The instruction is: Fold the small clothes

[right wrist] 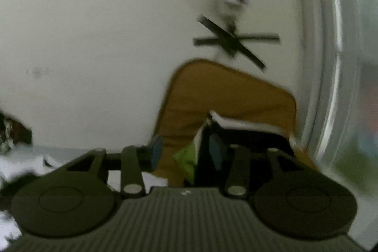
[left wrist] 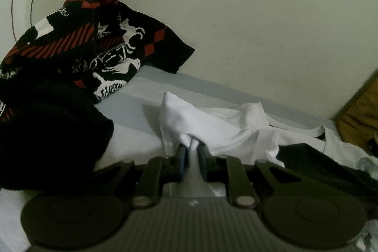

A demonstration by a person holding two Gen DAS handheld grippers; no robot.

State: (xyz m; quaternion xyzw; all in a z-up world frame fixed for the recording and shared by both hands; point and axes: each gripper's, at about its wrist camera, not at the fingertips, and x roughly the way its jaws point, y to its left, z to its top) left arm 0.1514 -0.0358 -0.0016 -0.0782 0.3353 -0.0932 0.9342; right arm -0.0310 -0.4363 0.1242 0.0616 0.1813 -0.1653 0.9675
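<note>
In the left wrist view, my left gripper (left wrist: 192, 152) is shut on a pinch of a white garment (left wrist: 212, 122) that lies crumpled on the pale bed surface (left wrist: 132, 110). In the right wrist view, my right gripper (right wrist: 186, 150) is open, its blue pads (right wrist: 157, 150) wide apart. It hovers in front of a mustard-yellow cushion (right wrist: 224, 91). A small green cloth piece (right wrist: 186, 157) and a dark item with a white edge (right wrist: 236, 126) sit between and behind the fingers. The right view is motion-blurred.
A black, red and white patterned garment (left wrist: 89, 39) is heaped at the left against the wall, with a plain black one (left wrist: 47, 134) below it. Another dark cloth (left wrist: 319, 162) lies at the right. The yellow cushion (left wrist: 361, 117) shows at the far right. Tape strips (right wrist: 236, 41) mark the wall.
</note>
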